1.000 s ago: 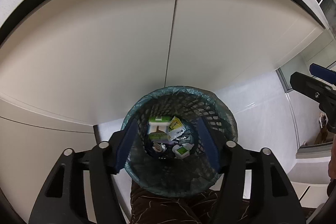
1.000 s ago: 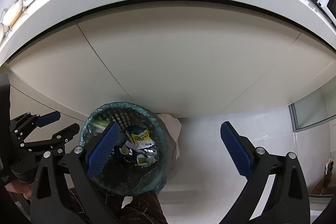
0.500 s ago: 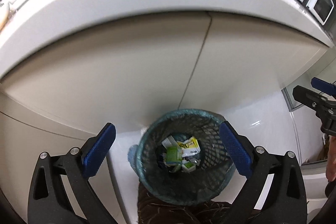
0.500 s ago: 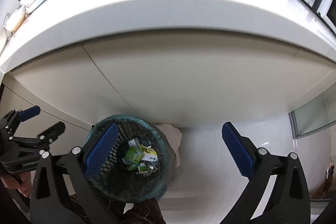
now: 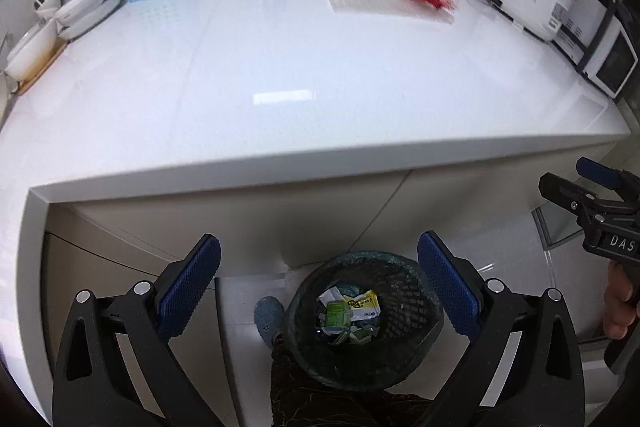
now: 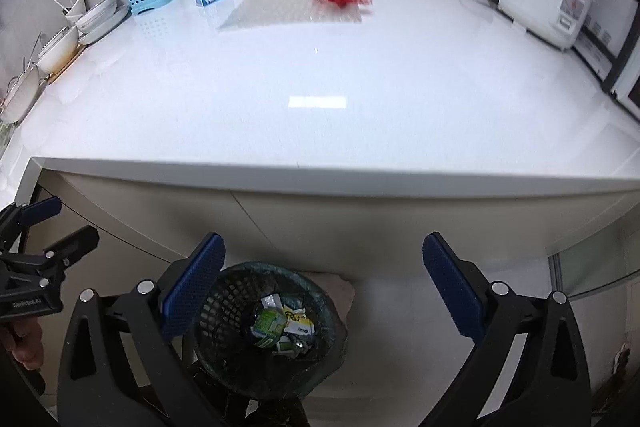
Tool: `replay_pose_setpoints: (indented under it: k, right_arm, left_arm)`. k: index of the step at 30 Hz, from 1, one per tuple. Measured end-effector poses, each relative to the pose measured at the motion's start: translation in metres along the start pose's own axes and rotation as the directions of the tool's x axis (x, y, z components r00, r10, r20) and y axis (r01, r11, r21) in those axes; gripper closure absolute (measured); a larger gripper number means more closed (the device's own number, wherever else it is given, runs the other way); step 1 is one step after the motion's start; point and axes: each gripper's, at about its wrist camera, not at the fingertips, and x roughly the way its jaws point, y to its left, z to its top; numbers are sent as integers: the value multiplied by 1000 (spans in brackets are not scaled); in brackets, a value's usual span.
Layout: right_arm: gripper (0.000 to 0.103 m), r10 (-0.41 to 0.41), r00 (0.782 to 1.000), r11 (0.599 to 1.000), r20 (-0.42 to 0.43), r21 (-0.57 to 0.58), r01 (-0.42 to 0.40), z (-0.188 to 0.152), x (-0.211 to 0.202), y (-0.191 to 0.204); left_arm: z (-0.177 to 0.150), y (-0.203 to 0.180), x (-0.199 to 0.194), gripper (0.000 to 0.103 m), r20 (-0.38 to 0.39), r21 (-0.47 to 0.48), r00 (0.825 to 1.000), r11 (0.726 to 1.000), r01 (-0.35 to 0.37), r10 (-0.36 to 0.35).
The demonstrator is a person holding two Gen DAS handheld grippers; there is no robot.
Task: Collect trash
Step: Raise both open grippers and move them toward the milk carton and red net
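Grippers (image 5: 319,279) (image 6: 324,281) wide apart, empty, above bin (image 5: 416,291).

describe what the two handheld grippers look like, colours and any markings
Both match: the left gripper and right gripper have black angular plastic frames with triangular cut-outs, silver round bolts at the pivots and textured blue fingertip pads. White lettering reading DAS shows on the right gripper's black body in the left wrist view.
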Motion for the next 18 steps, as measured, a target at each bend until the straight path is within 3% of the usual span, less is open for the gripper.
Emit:
replay_pose_setpoints:
  k: [9, 18]
  right_arm:
    - [8, 0, 998, 1000, 67, 16, -1, 53, -31, 5]
    - [8, -18, 990, 1000, 140, 14, 16, 110, -52, 8]
  left_arm:
    - [47, 14, -40, 6, 53, -52, 999, 999, -9, 12]
    - [99, 25, -53, 6, 86, -68, 996, 997, -26, 32]
